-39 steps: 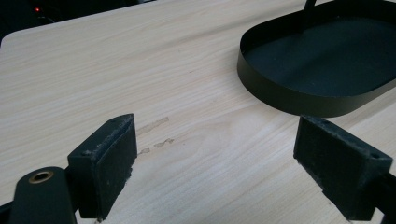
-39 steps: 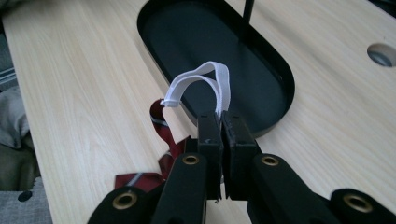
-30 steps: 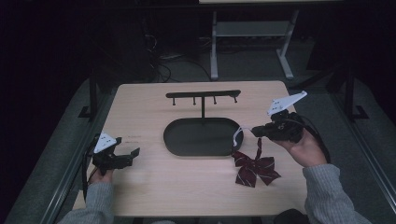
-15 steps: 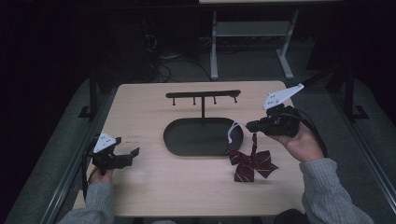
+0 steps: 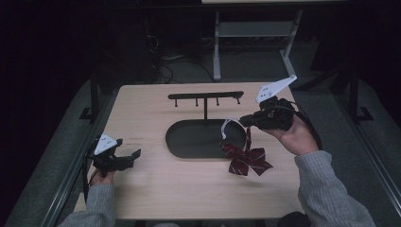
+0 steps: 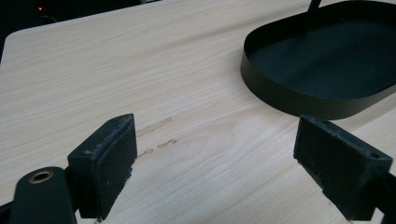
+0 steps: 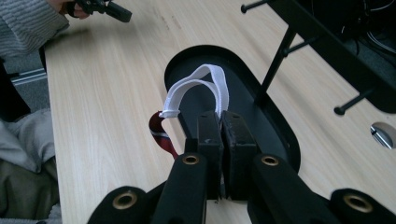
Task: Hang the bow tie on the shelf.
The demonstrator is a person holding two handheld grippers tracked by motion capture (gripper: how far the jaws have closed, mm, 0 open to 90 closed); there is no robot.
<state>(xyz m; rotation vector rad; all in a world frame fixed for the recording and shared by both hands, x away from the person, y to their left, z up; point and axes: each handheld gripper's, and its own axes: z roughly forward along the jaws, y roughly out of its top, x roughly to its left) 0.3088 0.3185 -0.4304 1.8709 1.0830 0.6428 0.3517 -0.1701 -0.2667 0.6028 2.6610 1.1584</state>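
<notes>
Since the earlier frame the bow tie (image 5: 247, 158) has risen off the counter (image 5: 156, 189); it now hangs just below the right claw (image 5: 245, 120), which is clamped on its white strap (image 7: 211, 79). Beyond lies the black tray (image 5: 189, 146) with its hook stand (image 5: 206, 96). Left claw (image 6: 215, 163): jaws apart, empty.

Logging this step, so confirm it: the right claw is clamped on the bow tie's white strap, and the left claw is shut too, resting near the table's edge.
One thing is off: the left claw is open, not shut. The left gripper view shows its jaws wide apart with bare table between them. The rest holds: the right claw is clamped on the white strap of the bow tie.
</notes>
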